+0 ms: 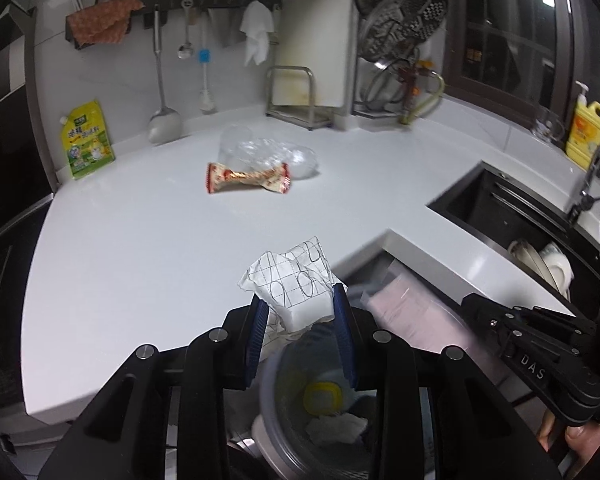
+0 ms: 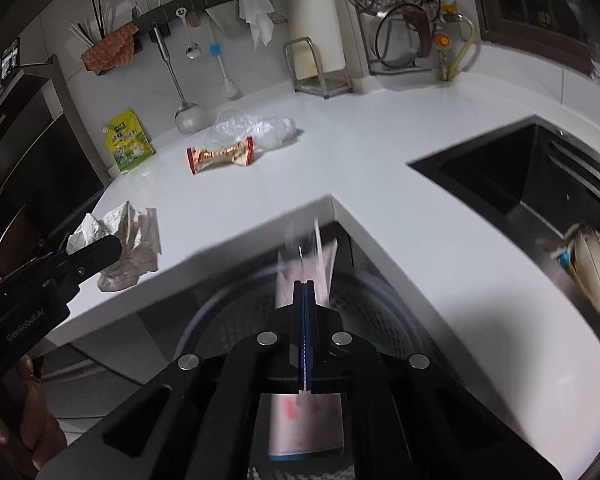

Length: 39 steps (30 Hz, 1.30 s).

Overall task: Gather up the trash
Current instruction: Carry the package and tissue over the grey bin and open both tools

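Observation:
My left gripper (image 1: 300, 304) is shut on a crumpled white paper (image 1: 296, 276) with pen marks, held at the counter's front edge above a round trash bin (image 1: 276, 412); it also shows in the right wrist view (image 2: 120, 240). My right gripper (image 2: 305, 286) is shut on a flat pink packet (image 2: 306, 428), held over the mesh bin (image 2: 380, 320); the packet shows in the left view (image 1: 416, 312). A red and white snack wrapper (image 1: 249, 178) (image 2: 220, 156) and a clear plastic bag (image 1: 268, 154) (image 2: 252, 128) lie on the white counter (image 1: 140, 240).
A black sink (image 2: 520, 184) with dishes sits at the right. A yellow-green pouch (image 1: 88, 140) leans on the back wall. Hanging utensils, a metal rack (image 1: 296, 96) and a yellow soap bottle (image 1: 588, 128) line the back. A dark oven (image 2: 24, 152) stands left.

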Available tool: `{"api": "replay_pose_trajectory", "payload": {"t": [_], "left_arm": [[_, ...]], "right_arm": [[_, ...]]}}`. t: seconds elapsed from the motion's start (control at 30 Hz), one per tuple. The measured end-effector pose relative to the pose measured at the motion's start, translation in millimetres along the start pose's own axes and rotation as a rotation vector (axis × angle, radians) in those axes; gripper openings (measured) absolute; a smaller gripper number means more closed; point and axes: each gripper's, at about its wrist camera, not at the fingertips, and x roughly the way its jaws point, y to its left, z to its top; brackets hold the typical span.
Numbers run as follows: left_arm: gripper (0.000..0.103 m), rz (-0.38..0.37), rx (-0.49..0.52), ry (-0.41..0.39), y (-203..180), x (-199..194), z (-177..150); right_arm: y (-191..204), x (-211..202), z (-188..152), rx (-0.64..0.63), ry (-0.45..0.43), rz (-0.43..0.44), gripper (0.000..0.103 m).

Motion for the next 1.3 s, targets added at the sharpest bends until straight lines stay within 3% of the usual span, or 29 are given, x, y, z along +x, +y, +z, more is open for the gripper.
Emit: {"api": "replay_pose_trajectory", "payload": {"t": [0.43,0.47,0.53,0.7,0.87,1.0,1.03,1.07,1.1,1.3], "left_arm": [[0.036,-0.014,0.035,0.107,-32,23,-62],[0.037,-0.014,0.033,0.113,-32,24,-64],[0.052,-0.009,0.025,0.118,-31,24,-68],[0.068,0.002,0.001,0.113,-25,22,-70],[0.075,0.012,-0.01,0.107,-22,20,-71],[0.09,0.011,-0.025,0.083,-18,14,-70],[0.096,0.014,-0.032,0.072,-17,12,-70],[0.097,0.019,-0.038,0.062,-15,10,-69],[0.097,0.02,-0.045,0.053,-14,7,-69],[0.097,0.042,-0.079,0.03,-2,1,-63]], "right_arm": [[-17,-7,-50,0.052,0.037,0.017,0.0],[-17,-8,-51,0.051,0.036,0.019,0.0],[-17,-10,-53,0.048,0.034,0.016,0.0],[-21,-16,-55,0.057,0.023,0.011,0.002],[-23,-21,-56,0.063,0.006,0.012,0.02],[-20,-23,-57,0.051,-0.012,0.019,0.031],[-19,-24,-57,0.045,-0.022,0.019,0.039],[-18,-26,-57,0.039,-0.032,0.016,0.05],[-16,-26,-58,0.034,-0.04,0.017,0.053],[-12,-30,-57,0.018,-0.087,0.024,0.067]]}}
